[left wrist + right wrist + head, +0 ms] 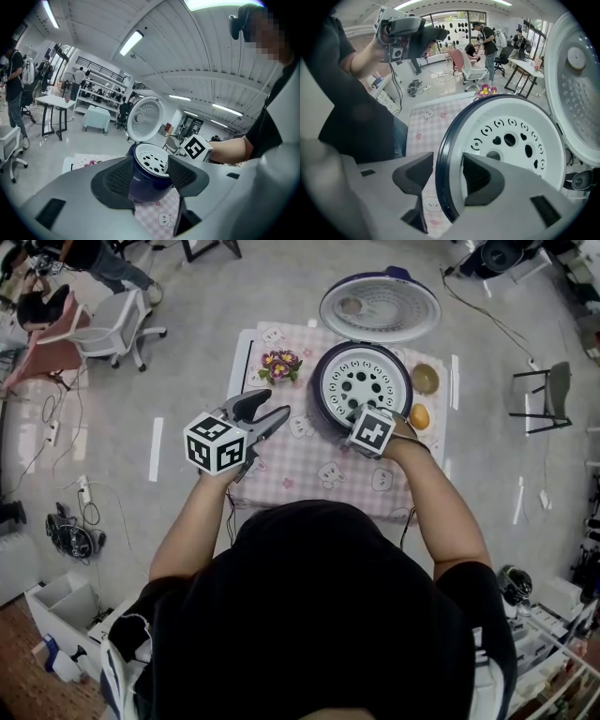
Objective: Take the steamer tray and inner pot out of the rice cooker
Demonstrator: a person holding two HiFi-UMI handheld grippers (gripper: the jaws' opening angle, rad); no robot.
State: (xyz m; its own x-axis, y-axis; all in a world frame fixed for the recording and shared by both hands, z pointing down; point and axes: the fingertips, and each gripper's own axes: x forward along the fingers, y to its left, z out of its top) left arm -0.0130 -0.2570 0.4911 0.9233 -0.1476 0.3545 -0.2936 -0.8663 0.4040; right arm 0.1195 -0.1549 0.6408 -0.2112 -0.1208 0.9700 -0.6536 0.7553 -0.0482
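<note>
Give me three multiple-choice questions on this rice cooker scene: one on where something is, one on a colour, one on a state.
1. Where are the flowers relative to the rice cooker? A inside it; B on the cloth to its left; C behind it.
2. The steamer tray is: A red; B black; C white.
3. The cooker's lid is: A open; B shut; C missing.
Answers: 1 B, the head view shows them beside the cooker; 2 C, the holed tray is white; 3 A, the lid stands tilted back behind the cooker.
</note>
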